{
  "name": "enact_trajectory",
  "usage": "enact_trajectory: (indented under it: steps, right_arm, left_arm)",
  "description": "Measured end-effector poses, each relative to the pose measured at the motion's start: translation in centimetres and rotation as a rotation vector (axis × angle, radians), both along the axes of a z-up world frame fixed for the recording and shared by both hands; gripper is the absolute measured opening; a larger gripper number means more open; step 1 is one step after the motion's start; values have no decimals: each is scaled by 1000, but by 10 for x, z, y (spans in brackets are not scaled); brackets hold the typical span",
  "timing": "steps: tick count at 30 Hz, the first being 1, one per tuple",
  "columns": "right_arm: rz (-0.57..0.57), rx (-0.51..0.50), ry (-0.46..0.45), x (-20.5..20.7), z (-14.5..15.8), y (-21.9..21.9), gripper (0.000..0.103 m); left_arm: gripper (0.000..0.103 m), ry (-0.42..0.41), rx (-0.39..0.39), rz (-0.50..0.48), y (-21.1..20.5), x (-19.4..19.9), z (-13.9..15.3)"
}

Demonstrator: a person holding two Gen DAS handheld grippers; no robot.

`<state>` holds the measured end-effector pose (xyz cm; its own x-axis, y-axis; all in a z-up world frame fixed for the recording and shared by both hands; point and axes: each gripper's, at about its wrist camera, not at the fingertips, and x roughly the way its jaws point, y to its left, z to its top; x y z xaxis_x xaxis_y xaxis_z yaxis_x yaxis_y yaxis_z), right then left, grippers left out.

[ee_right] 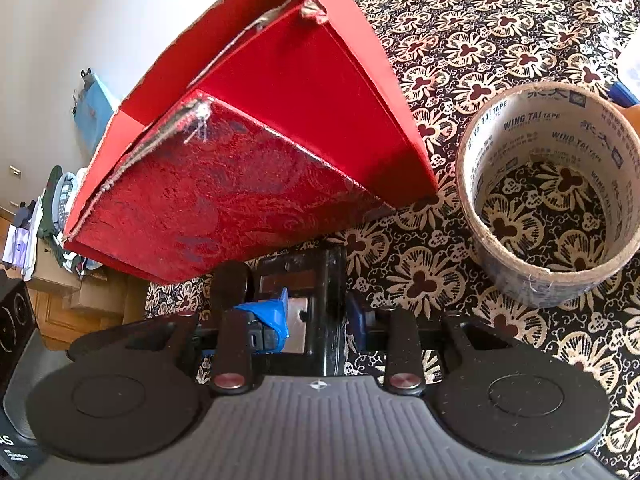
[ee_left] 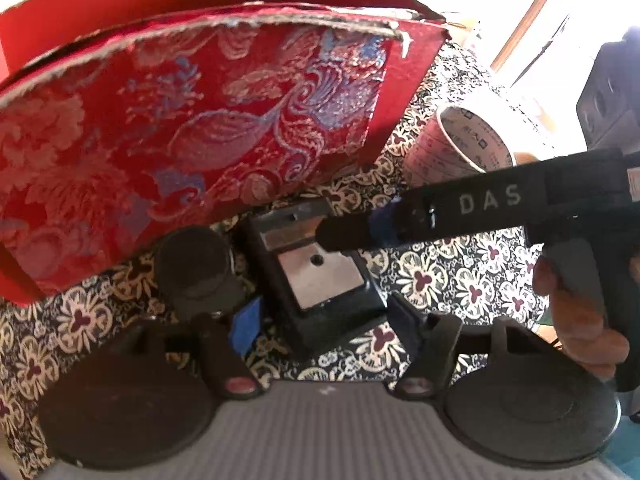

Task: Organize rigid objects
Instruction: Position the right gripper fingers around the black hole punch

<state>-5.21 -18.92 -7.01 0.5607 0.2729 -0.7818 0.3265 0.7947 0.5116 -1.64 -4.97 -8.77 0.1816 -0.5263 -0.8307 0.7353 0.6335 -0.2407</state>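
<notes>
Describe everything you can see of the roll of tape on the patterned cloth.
The roll of tape is a wide ring with a brown cardboard core printed inside with "WING TAI TAPE". It stands on its flat end on the flowered tablecloth, hollow centre facing up, so the cloth shows through. It sits right of the red box, close to it. Nothing grips it.

Left claw (ee_left: 304,280) spread apart, right claw (ee_right: 296,300) pinched on a black block (ee_right: 330,280), both tilted down

Tape roll (ee_right: 552,200) right of box (ee_right: 248,152)

Red box (ee_right: 256,152) close over black block (ee_left: 320,272)
</notes>
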Motion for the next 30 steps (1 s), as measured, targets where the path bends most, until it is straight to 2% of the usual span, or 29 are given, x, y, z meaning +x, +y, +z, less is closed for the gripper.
enact_trajectory:
  steps: [4, 8, 9, 13, 22, 26, 30]
  right_arm:
    - [-9, 27, -1, 1, -2, -6, 15]
    - [2, 28, -5, 0, -2, -9, 16]
    - [5, 30, -6, 0, -2, -9, 16]
    - [9, 46, -9, -2, -3, -13, 16]
    - [7, 59, -33, -2, -5, -25, 16]
    - [14, 46, -44, -4, -4, -23, 16]
    - [28, 26, -56, -3, -3, -17, 16]
  left_arm:
    - [76, -31, 17, -9, -12, 0, 0]
    - [90, -40, 27, -34, -25, 1, -4]
    - [91, -49, 31, -37, -29, 1, -4]
    - [90, -103, 55, -27, -41, 3, -8]
    - [88, -136, 68, -6, -54, 7, -11]
    - [78, -154, 112, -1, -64, 4, -13]
    - [76, -120, 128, 12, -71, 10, -12]
